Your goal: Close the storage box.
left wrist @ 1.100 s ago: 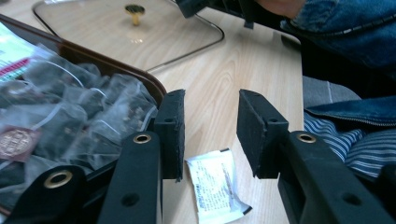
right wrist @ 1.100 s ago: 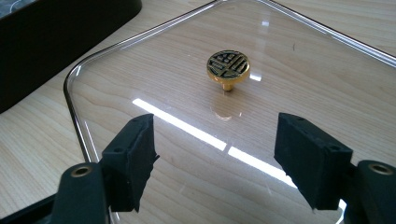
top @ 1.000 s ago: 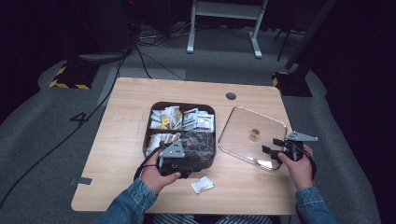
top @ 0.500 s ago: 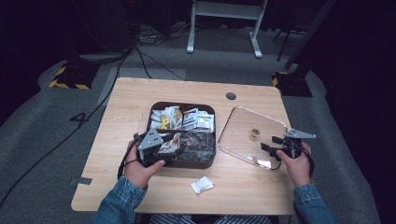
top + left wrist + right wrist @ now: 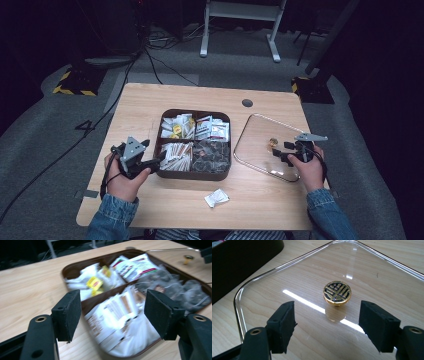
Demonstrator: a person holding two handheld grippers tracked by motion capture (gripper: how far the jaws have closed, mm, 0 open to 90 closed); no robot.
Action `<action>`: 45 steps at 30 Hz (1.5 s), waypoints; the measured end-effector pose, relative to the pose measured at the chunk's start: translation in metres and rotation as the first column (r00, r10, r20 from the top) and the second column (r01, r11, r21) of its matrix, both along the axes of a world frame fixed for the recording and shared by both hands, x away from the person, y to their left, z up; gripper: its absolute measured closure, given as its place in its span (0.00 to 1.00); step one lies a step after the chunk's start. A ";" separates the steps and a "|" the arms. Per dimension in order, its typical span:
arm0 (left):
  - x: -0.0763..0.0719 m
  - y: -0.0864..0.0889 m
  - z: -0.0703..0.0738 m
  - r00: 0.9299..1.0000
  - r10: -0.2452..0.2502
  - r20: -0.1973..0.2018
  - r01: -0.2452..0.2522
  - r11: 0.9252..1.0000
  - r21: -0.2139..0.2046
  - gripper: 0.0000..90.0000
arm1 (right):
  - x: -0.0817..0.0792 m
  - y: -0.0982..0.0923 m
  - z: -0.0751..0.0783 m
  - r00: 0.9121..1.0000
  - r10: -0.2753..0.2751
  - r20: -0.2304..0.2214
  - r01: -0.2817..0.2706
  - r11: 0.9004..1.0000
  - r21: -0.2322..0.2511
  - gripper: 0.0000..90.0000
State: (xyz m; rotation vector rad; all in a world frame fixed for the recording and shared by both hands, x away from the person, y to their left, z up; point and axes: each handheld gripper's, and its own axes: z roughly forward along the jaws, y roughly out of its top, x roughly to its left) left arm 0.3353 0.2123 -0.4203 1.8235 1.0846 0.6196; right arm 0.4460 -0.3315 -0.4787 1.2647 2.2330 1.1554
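A brown tray (image 5: pixel 194 175) with four compartments holds tea bags and packets in the middle of the table. My left gripper (image 5: pixel 156 160) is at the tray's left front corner, and its jaws have just been opening with nothing between them. In the left gripper view, the left gripper (image 5: pixel 112 307) stands open, facing the tray (image 5: pixel 75 267). A clear glass lid (image 5: pixel 255 135) with a gold knob (image 5: pixel 273 143) lies right of the tray. My right gripper (image 5: pixel 280 151) is open beside the knob. In the right gripper view, the right gripper (image 5: pixel 327 312) frames the knob (image 5: pixel 337 292) without touching it.
A small white packet (image 5: pixel 216 198) lies loose on the wooden table (image 5: pixel 145 105) near its front edge. A dark round hole (image 5: pixel 247 103) sits in the tabletop behind the lid. Cables and a white stand are on the floor beyond.
My left hand has moved left from the tray's front to its left corner, and its jaws have spread apart. The right hand has crept a little toward the knob.
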 end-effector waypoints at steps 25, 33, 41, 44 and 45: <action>0.020 0.063 -0.059 0.945 0.228 -0.233 -0.202 0.971 0.130 0.23 | 0.023 0.009 -0.019 1.000 -0.029 -0.009 0.028 0.999 -0.034 0.53; 0.025 0.062 -0.072 0.936 0.212 -0.282 -0.171 0.972 0.161 0.22 | 0.024 0.009 -0.020 1.000 -0.021 0.021 0.022 0.999 -0.050 0.65; 0.027 0.061 -0.080 0.930 0.203 -0.306 -0.155 0.972 0.174 0.22 | 0.023 0.011 -0.020 0.999 -0.020 0.037 0.023 0.998 -0.067 0.66; 0.027 0.060 -0.081 0.934 0.201 -0.295 -0.158 0.974 0.163 0.21 | 0.023 0.011 -0.020 0.999 -0.020 0.040 0.023 0.998 -0.065 0.66; 0.027 0.060 -0.082 0.935 0.201 -0.292 -0.159 0.974 0.160 0.21 | 0.023 0.010 -0.020 0.999 -0.022 0.042 0.025 0.998 -0.066 0.66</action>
